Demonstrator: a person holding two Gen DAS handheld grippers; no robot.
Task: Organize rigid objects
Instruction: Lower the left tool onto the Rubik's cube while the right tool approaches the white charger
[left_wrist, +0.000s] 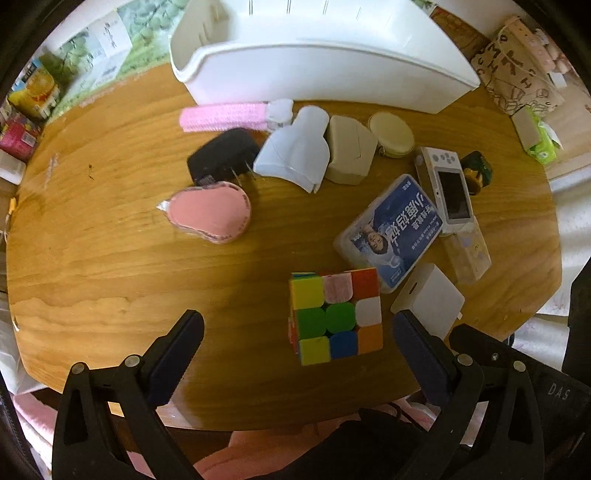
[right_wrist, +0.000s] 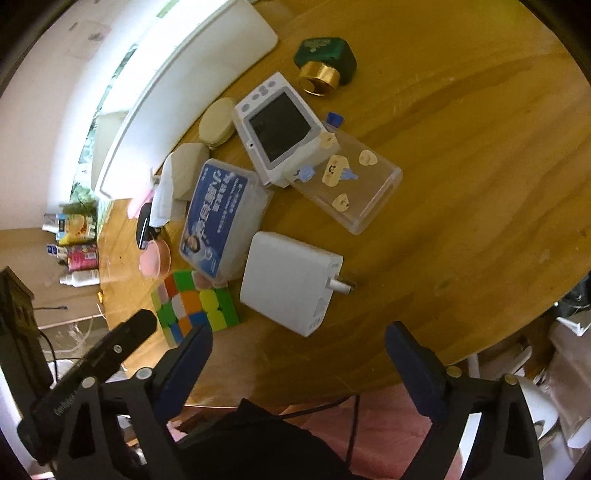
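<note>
A colourful puzzle cube (left_wrist: 335, 315) stands near the round wooden table's (left_wrist: 110, 258) front edge; it also shows in the right wrist view (right_wrist: 194, 304). My left gripper (left_wrist: 297, 328) is open and empty, its fingers either side of and just short of the cube. My right gripper (right_wrist: 299, 339) is open and empty, just before a white power adapter (right_wrist: 290, 282). A blue-labelled box (left_wrist: 391, 230), a white handheld console (left_wrist: 445, 184) and a clear sticker-covered case (right_wrist: 349, 181) lie beside them. A white bin (left_wrist: 321, 51) stands at the table's back.
A pink pad (left_wrist: 210, 214), black plug (left_wrist: 221, 155), pink brush (left_wrist: 229, 116), white mouse-like item (left_wrist: 295, 151), beige case (left_wrist: 349, 149) and round beige compact (left_wrist: 391, 134) lie mid-table. A green and gold bottle (right_wrist: 327, 61) lies to the right. Cartons (left_wrist: 33, 92) stand left.
</note>
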